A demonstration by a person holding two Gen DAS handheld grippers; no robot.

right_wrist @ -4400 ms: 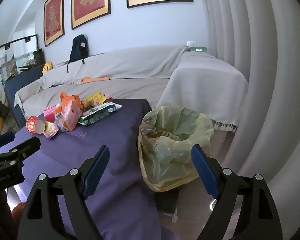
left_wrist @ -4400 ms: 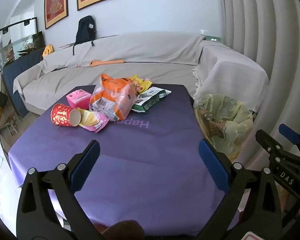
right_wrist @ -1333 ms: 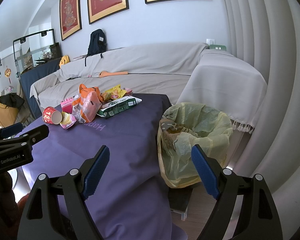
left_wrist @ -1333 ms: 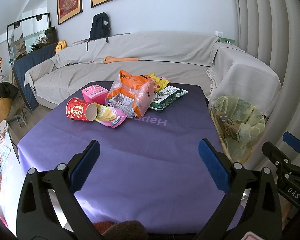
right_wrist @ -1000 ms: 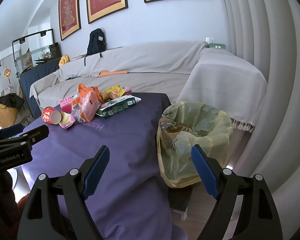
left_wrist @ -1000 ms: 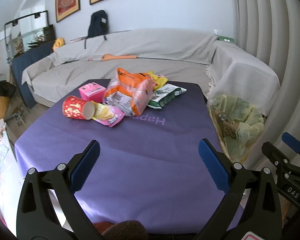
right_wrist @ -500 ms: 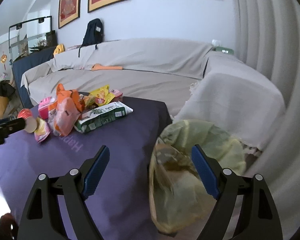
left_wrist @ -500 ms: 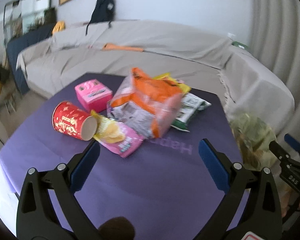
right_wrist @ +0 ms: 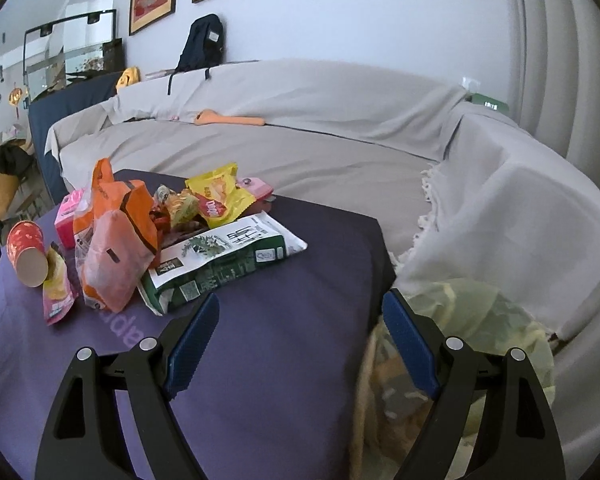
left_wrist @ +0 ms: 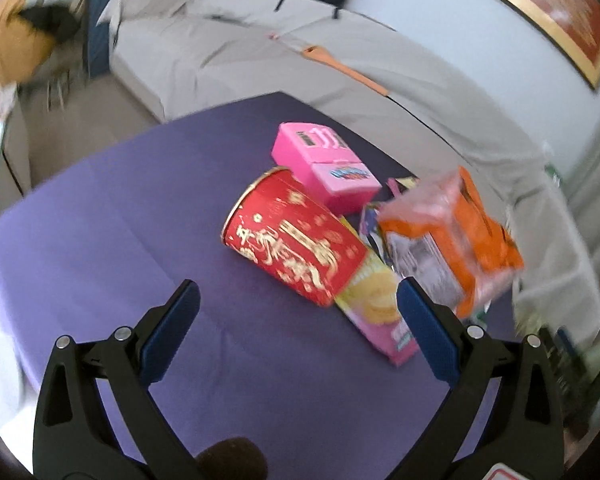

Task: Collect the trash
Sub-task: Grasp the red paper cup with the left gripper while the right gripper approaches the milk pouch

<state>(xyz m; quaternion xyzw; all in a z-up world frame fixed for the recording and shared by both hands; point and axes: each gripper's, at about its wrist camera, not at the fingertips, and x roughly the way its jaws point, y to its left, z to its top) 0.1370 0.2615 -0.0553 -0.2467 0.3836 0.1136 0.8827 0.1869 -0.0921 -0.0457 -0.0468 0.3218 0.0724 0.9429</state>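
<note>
A pile of trash lies on the purple tablecloth point(left_wrist: 100, 240). A red paper cup point(left_wrist: 296, 248) lies on its side, just ahead of my open, empty left gripper point(left_wrist: 296, 332). Beside it are a pink chip packet point(left_wrist: 376, 308), a pink box point(left_wrist: 328, 168) and an orange bag point(left_wrist: 452, 240). In the right wrist view the cup point(right_wrist: 26, 252), orange bag point(right_wrist: 112, 248), green-white packet point(right_wrist: 220, 256) and yellow packet point(right_wrist: 220, 196) lie left of my open, empty right gripper point(right_wrist: 300, 340). A bin lined with a yellow-green bag point(right_wrist: 460, 340) stands at the table's right edge.
A grey covered sofa point(right_wrist: 320, 136) wraps around the far and right sides of the table. A dark backpack point(right_wrist: 202, 44) sits on its back. An orange long object point(right_wrist: 228, 120) lies on the seat. Curtains point(right_wrist: 560, 60) hang on the right.
My left gripper has moved forward and down to the left, close over the red cup. My right gripper has moved forward toward the table and the trash pile. Both stay open.
</note>
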